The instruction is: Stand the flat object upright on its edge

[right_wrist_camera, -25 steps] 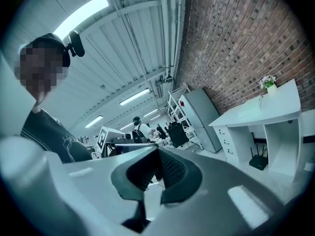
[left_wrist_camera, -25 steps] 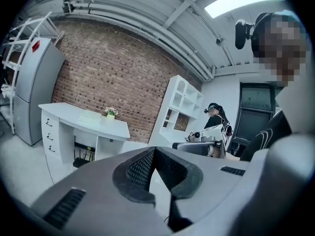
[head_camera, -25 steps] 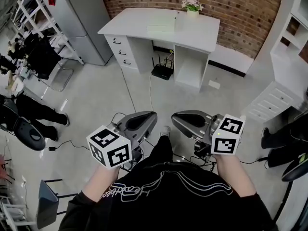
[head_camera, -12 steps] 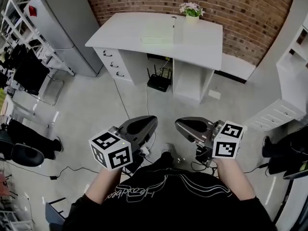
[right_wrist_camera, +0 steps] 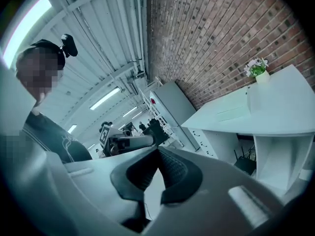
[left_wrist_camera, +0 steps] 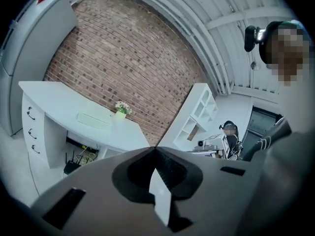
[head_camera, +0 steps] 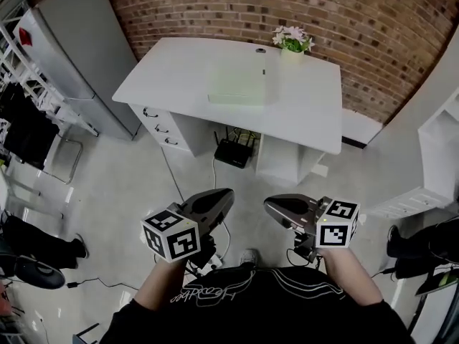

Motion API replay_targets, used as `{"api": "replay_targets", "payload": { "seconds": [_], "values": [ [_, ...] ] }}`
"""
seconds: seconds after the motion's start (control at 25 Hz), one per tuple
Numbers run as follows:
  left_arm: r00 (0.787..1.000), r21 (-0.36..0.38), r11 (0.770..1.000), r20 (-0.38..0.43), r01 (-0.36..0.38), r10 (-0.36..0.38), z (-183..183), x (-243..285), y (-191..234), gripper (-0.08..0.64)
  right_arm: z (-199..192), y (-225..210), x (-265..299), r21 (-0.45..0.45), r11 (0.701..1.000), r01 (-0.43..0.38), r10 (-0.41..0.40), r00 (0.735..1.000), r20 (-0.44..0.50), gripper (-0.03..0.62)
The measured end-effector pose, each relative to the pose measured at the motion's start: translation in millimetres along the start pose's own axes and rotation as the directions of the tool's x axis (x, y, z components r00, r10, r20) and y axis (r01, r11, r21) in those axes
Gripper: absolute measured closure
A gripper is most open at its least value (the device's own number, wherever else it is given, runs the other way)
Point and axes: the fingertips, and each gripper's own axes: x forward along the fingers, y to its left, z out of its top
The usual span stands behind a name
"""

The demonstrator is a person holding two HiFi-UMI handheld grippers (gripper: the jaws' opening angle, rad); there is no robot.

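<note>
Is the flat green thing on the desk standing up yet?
No, the flat green thing lies flat on the desk.

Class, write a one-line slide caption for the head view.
Left gripper and right gripper, both shut and empty, point toward a white desk bearing a flat pale-green object and flowerpot.

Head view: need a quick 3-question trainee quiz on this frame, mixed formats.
1. True or false: the pale green flat object lies flat on the white desk.
2. The flower pot stands: A) at the desk's back edge by the brick wall; B) on the floor; C) under the desk.
3. Fill in: the left hand-held gripper and the right hand-held gripper are both ____, holding nothing.
Key: 1 true; 2 A; 3 shut.
</note>
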Motion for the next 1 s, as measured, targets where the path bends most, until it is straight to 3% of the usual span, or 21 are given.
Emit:
{"api": "replay_targets", "payload": {
  "seconds": [0.28,0.6,0.72,0.84,1.0],
  "values": [
    [0.999,0.059,0.997,-0.013,0.04,-0.039,31,33,13,0.558,43,-26,4,-0.024,0.999,0.023,-0.021,0.997,0.069,0.588],
    [0.999,0.045,0.998,-0.013,0.045,-0.044,54,59,35,0.558,69,-54,17,-0.037,0.999,-0.018,0.02,0.997,0.07,0.588],
    [0.999,0.046,0.998,-0.027,0.045,-0.043,64,77,52,0.558,80,-77,28,-0.018,0.999,-0.043,0.044,0.997,0.061,0.588],
    [1.0,0.048,0.999,0.02,0.008,-0.009,87,95,78,0.558,97,-107,42,-0.012,0.998,-0.055,0.056,0.998,0.043,0.588],
    [1.0,0.009,1.0,0.016,-0.017,0.016,108,123,115,0.558,120,-153,58,0.028,0.998,-0.062,0.061,0.998,0.031,0.588]
  ]
}}
